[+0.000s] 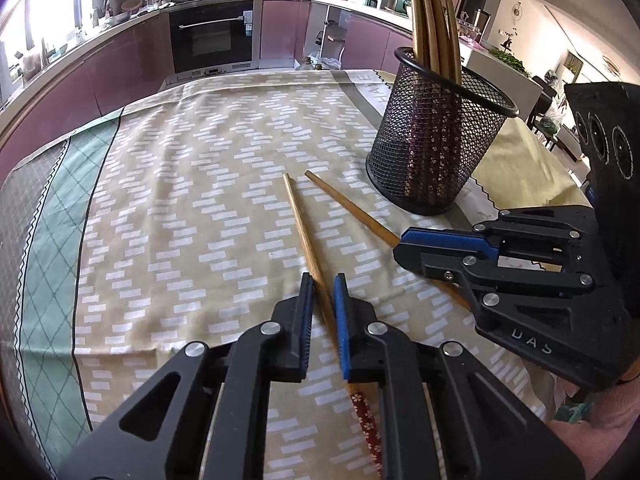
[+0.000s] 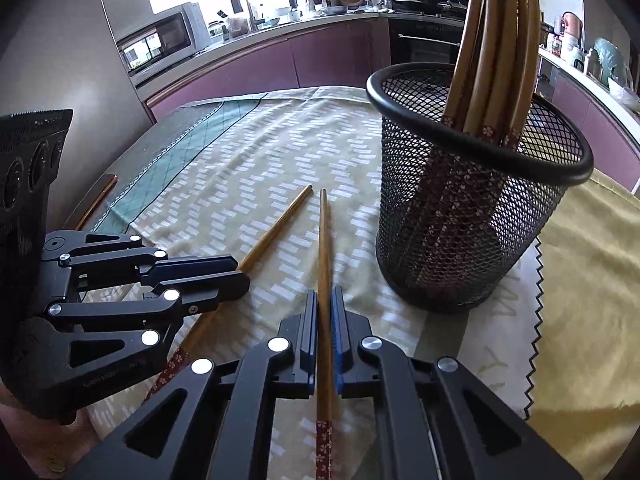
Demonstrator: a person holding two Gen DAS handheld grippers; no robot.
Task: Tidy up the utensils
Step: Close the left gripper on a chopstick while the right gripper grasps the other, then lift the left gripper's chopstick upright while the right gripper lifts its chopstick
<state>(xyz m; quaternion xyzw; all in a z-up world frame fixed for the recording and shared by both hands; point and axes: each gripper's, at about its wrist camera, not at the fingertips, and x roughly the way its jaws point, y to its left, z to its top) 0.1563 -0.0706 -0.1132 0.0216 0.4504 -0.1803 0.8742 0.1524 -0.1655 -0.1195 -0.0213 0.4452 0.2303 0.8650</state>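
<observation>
Chopsticks gripped, holder standing by

Left wrist view: mesh holder (image 1: 438, 136) with upright chopsticks (image 1: 434, 20) on the counter's patterned cloth (image 1: 160, 200); left tool (image 1: 323, 286) clamped on one chopstick (image 1: 298, 216); right wrist view: right tool (image 2: 325, 300) clamped on another chopstick (image 2: 324, 240); kitchen cabinets (image 2: 280, 60) behind.

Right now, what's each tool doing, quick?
Left tool: shut on the left chopstick.
Right tool: shut on the right chopstick.

Smooth wooden chopsticks (image 2: 325, 240) lie on matt woven tablecloth (image 1: 180, 184) beside a black wire-mesh metal holder (image 2: 472, 208).
</observation>
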